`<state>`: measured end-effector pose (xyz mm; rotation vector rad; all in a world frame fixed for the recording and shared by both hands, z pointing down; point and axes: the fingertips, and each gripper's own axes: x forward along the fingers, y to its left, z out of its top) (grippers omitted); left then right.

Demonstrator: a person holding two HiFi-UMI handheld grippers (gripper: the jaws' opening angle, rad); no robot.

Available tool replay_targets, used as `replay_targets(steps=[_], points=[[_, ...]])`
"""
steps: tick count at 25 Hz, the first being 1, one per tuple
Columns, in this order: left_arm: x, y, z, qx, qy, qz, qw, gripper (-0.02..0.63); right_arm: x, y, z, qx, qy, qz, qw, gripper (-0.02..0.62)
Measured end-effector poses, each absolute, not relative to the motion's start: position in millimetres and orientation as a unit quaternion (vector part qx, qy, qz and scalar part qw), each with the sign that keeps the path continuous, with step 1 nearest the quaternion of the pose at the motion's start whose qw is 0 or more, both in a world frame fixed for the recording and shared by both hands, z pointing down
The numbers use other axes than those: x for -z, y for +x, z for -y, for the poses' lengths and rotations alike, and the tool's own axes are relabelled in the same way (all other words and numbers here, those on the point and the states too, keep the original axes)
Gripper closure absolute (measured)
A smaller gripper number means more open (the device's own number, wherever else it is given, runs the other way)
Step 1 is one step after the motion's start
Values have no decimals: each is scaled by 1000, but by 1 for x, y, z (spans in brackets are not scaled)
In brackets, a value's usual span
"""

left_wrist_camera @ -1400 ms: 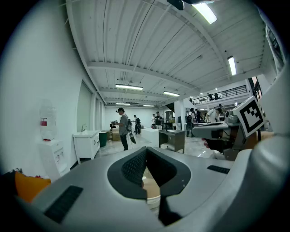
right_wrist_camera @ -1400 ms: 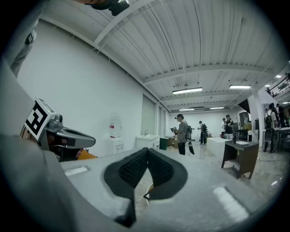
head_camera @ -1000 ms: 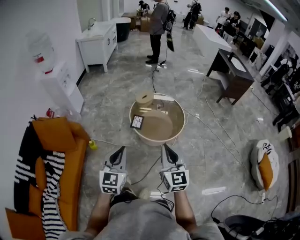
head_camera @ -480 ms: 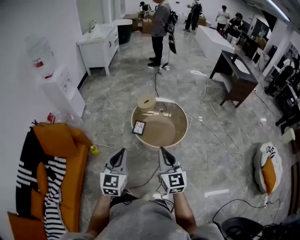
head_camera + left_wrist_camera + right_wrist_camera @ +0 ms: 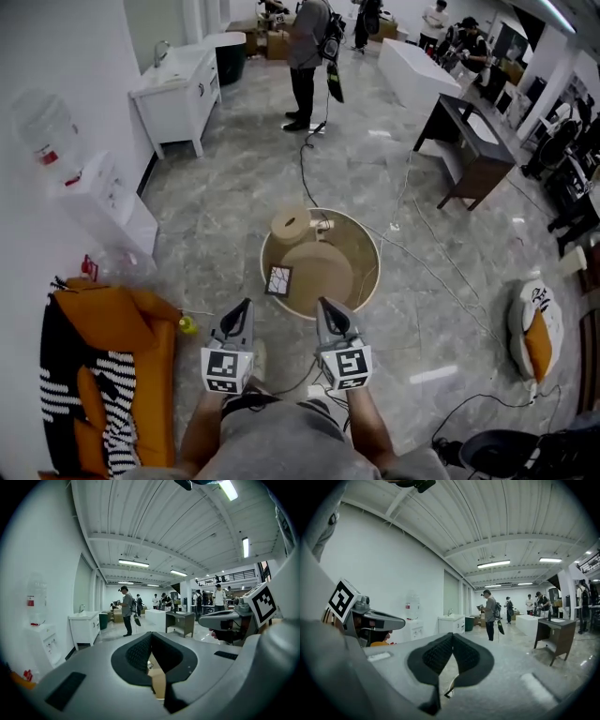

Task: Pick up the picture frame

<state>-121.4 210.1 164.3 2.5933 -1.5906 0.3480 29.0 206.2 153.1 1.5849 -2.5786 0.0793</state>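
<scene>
The picture frame (image 5: 278, 279), small and dark-edged with a pale patterned face, sits tilted at the near-left rim of a round beige tub (image 5: 367, 251) on the grey marble floor (image 5: 216, 216). Whether it leans on the inner wall or rests on the rim itself cannot be told. A beige roll (image 5: 291, 223) stands at the tub's far-left edge.

The 2 grippers are held side by side just short of the tub, both pointing toward it. The left gripper (image 5: 246, 306) has its jaws pressed together with nothing between them, and its own view shows the 2 ribbed pads meeting on a line (image 5: 151, 641). The right gripper (image 5: 323, 304) is closed and empty as well, its pads meeting in the same way (image 5: 453, 643).

The frame lies ahead of both tips, between the lines along which they point, and apart from each. In the head view it sits a little nearer the left gripper than the right.

An orange sofa (image 5: 141, 328) with a striped cloth (image 5: 108, 403) is at the left, and a person (image 5: 305, 52) stands well beyond the tub.
</scene>
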Motion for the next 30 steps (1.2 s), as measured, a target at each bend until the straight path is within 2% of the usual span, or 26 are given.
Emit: replay_targets(steps=[12, 23, 30], points=[[-210, -160, -47, -137, 891, 429, 65, 588, -199, -15, -58, -75, 596, 796, 80, 597], [-282, -150, 5, -169, 906, 373, 108, 588, -265, -8, -17, -124, 621, 766, 110, 597], [-363, -129, 22, -198, 890, 389, 129, 588, -351, 4, 11, -161, 589, 781, 133, 597]])
